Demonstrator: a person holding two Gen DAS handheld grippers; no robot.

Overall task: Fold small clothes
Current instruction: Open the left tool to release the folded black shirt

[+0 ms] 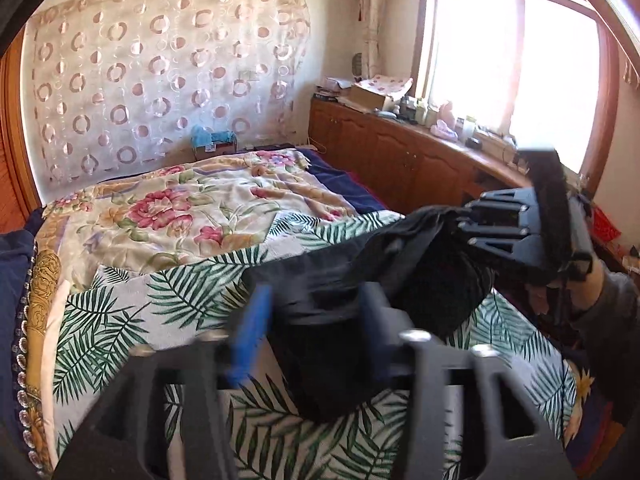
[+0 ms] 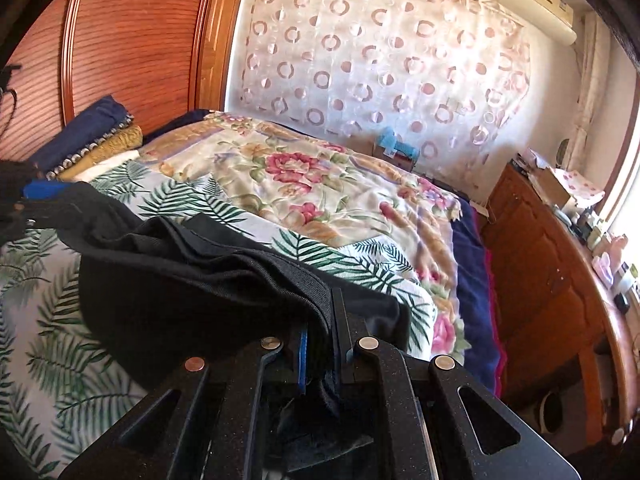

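Black garment is pinched at its edge between the closed jaws of the right gripper and lifted, its body draping onto the palm-leaf sheet. Left gripper stands parted, blue pad and black finger on either side of the cloth, not pressing it. Beyond lie a floral blanket, then a circle-patterned curtain. A wooden cabinet runs under the window.
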